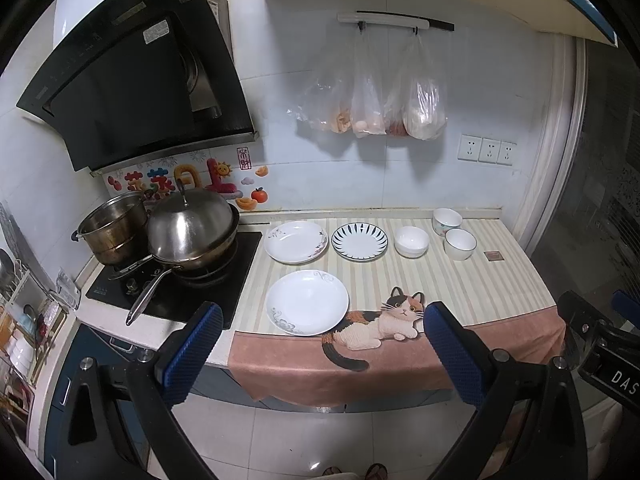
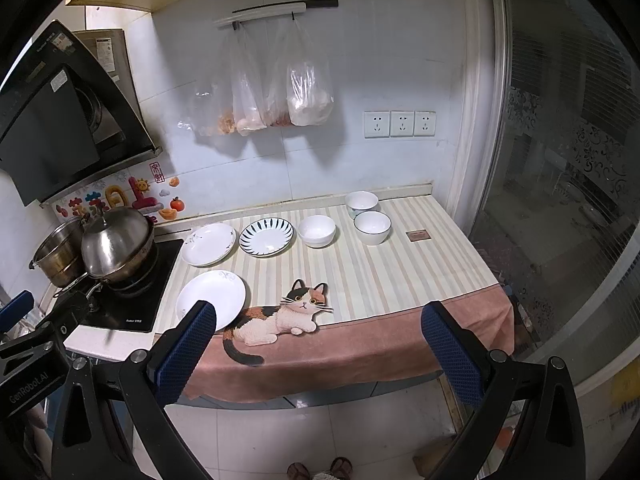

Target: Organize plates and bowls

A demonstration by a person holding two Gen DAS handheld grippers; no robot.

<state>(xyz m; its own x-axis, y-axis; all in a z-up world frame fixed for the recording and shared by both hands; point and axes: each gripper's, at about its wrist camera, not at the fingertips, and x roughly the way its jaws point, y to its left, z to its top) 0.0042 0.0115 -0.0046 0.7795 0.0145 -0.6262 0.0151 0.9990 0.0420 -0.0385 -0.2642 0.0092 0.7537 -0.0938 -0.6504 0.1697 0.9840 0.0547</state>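
Sitting empty: three plates (image 1: 307, 303), three bowls (image 1: 411, 241).

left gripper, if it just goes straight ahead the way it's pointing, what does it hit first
Probably the front edge of the cat cloth, right of the near white plate. The left gripper is open and off the counter; depth is uncertain.

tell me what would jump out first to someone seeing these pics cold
Likely the calico cat picture on the striped counter cloth, at its front edge where the pink border hangs down. Behind it sit three plates, the blue-striped plate between a white one and three bowls to the right. On the stove at left, a big steel domed lid covers a wok, and both hand-held grippers hang open short of the counter.
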